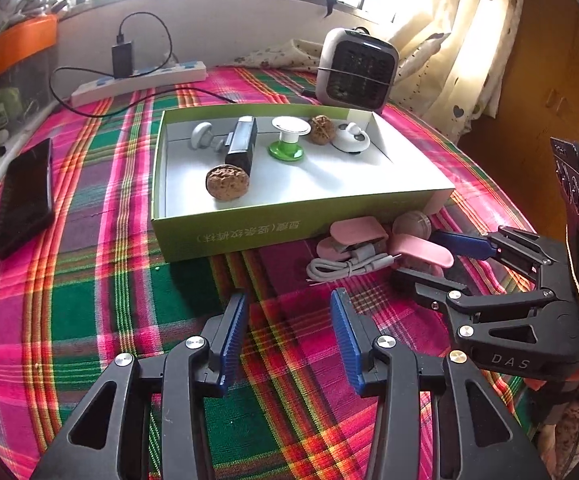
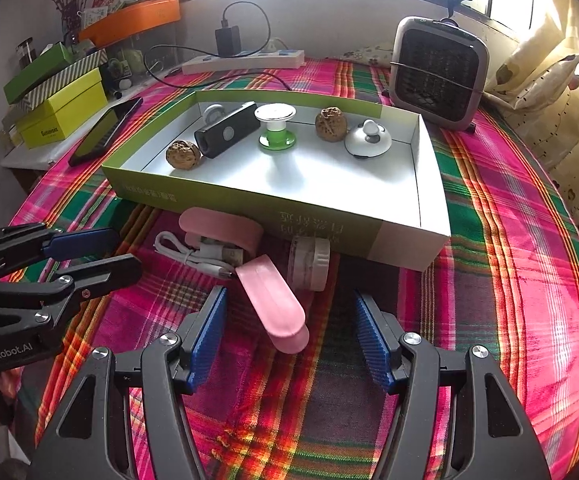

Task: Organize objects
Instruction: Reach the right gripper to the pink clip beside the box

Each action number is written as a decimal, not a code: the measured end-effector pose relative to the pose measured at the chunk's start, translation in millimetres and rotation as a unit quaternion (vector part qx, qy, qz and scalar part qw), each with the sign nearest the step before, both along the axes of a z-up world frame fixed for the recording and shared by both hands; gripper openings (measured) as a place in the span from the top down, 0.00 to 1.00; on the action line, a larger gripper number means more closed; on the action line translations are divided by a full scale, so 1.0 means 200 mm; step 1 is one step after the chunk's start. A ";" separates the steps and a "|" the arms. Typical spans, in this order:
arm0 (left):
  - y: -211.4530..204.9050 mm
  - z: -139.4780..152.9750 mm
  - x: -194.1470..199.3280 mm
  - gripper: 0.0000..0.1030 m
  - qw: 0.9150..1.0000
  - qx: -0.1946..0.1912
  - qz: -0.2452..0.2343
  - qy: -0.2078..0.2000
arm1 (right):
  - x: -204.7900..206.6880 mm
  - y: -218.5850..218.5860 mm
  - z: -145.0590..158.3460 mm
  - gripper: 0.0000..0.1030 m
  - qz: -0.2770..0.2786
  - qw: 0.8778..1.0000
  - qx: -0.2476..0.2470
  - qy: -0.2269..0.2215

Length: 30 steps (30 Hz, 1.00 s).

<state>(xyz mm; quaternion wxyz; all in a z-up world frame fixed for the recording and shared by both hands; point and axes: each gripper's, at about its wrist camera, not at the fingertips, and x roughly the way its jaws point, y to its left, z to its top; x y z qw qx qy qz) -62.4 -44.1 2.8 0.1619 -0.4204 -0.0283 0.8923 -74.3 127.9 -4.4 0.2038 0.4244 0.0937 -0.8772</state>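
right now the left gripper (image 1: 289, 336) hovers low over the plaid cloth (image 1: 101, 288), its blue-padded fingers (image 1: 235, 336) parted at a middling width with nothing between them, only fabric. the right gripper (image 2: 291, 340) sits just as low, its fingers (image 2: 209, 332) spread wider, and the rounded end of a pink clip-like piece (image 2: 277, 308) lies on the cloth between them, touching neither pad.

just beyond that piece, tight against the front wall of the shallow green-and-white box (image 2: 321, 220), sits the little cluster not yet in the box: a second pink piece (image 2: 225, 226), a coiled white cable (image 2: 193, 256) beside it, and a small round whitish container (image 2: 309, 264) lying on its side.

inside the box: two walnuts (image 2: 183, 154), one near the front left and the other (image 2: 330, 124) toward the back; a black rectangular gadget (image 2: 225, 130) lying tilted; a green-and-white spool-shaped item (image 2: 275, 126) standing upright; a white domed gadget (image 2: 367, 140) at the right; and a grey round thing (image 1: 201, 134) half hidden behind the black one.

behind the box stands a small grey fan heater (image 2: 439, 72), with a white power strip (image 2: 245, 62) and plugged-in black charger (image 2: 227, 40) along the wall. a dark phone (image 1: 25, 196) lies flat to the left of the box, well apart from it.
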 end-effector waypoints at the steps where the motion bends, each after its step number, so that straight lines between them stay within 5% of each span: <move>1: 0.00 0.00 0.00 0.60 1.000 0.000 -0.004 0.000 | 0.00 0.00 0.00 0.39 0.000 1.000 0.000 0.000; 18: 0.06 0.01 -0.09 0.59 0.998 0.018 -0.068 -0.003 | 0.01 -0.01 0.01 0.70 0.017 1.000 0.004 0.006; 30: 0.12 0.01 -0.05 0.59 0.994 0.022 -0.105 -0.006 | 0.03 0.01 0.02 0.78 0.024 1.000 0.008 0.007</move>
